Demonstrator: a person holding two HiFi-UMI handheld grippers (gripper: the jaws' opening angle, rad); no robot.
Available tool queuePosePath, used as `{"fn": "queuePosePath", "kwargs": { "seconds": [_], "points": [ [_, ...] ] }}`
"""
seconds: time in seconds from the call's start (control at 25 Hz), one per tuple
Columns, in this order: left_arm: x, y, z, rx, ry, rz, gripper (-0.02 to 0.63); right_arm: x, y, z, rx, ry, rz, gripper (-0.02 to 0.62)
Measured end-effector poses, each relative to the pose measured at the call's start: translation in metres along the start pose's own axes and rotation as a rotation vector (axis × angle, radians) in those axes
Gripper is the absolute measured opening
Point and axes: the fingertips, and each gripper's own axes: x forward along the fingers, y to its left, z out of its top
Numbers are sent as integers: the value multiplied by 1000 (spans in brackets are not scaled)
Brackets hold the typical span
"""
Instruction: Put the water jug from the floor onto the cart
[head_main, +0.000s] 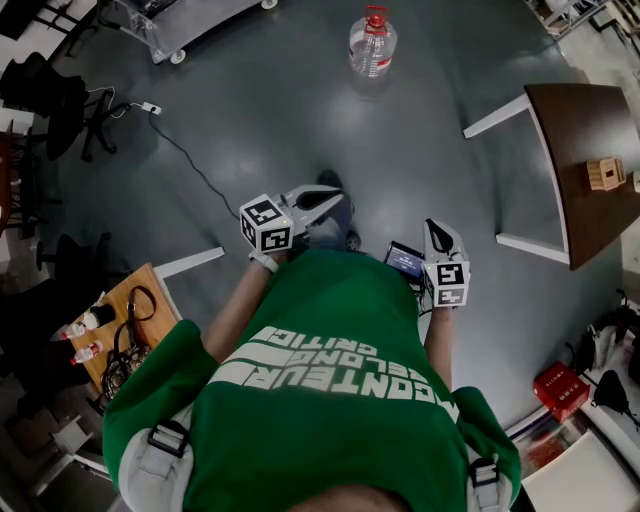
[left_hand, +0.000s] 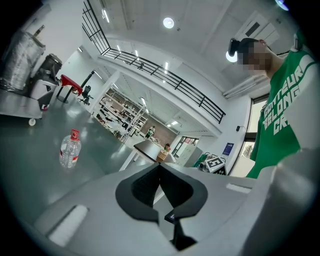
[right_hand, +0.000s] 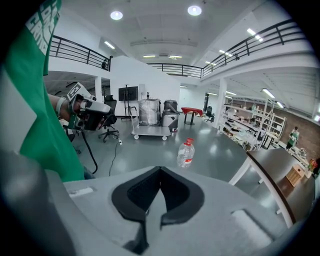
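Both my claws are pinched closed with nothing in them. The left gripper (head_main: 318, 200) and right gripper (head_main: 434, 232) sit close in front of me. The water jug (head_main: 372, 45) stands upright on the floor at twelve o'clock, well ahead, with the cart (right_hand: 150, 132) beyond it toward eleven. It is clear thin plastic, likely slick and yielding at the belly. The fill is hard to read from here, so it may be heavy. Best hold is the neck under the red cap.

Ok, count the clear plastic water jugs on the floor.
1. The clear plastic water jug with a red cap stands upright on the grey floor ahead of the person, between the wheeled metal cart and the dark brown table. Others may lie out of view.
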Motion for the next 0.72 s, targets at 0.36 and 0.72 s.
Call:
{"fn": "queuePosePath", "kwargs": {
  "seconds": [0.36, 0.72],
  "points": [
    [27, 17, 17, -7, 7, -5, 10, 17, -27, 10, 11, 7, 6, -6],
    [52, 34, 35, -13, 15, -8, 10, 34, -57, 25, 17, 6, 11, -6]
  ]
}}
